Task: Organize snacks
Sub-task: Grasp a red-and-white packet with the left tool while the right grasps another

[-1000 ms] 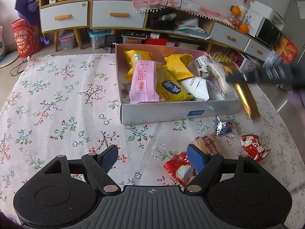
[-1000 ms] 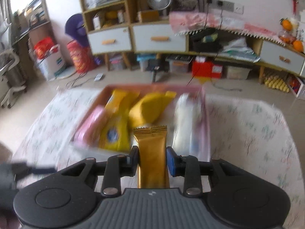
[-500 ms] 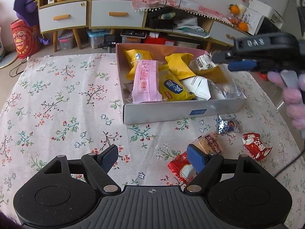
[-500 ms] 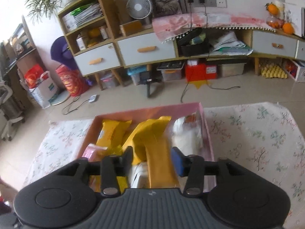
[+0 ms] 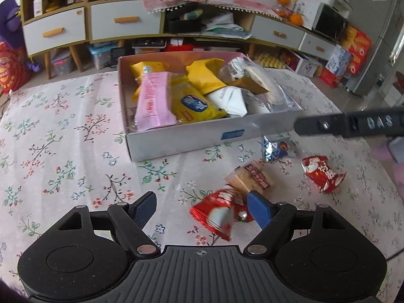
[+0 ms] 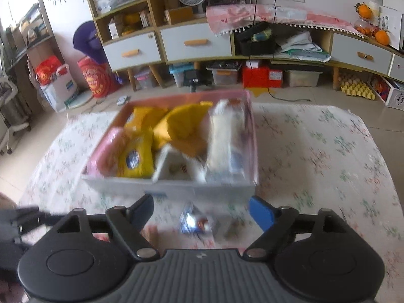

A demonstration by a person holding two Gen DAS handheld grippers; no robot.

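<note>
Right wrist view: right gripper (image 6: 201, 211) fingers just opened, empty; gold packet (image 5: 252, 84) now in box (image 5: 176, 141).

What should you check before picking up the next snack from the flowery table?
1. Right gripper empty: ok, its jaws have just been opening and nothing is between them.
2. Left gripper open: ok, jaws wide, nothing pinched.
3. Gold packet in the box: ok, it lies on the other snacks.
4. Snacks still outside: not ok, silver packet, brown packet, and two red packets remain on the tablecloth.
5. Room in the box: cannot tell, it looks crowded.
</note>
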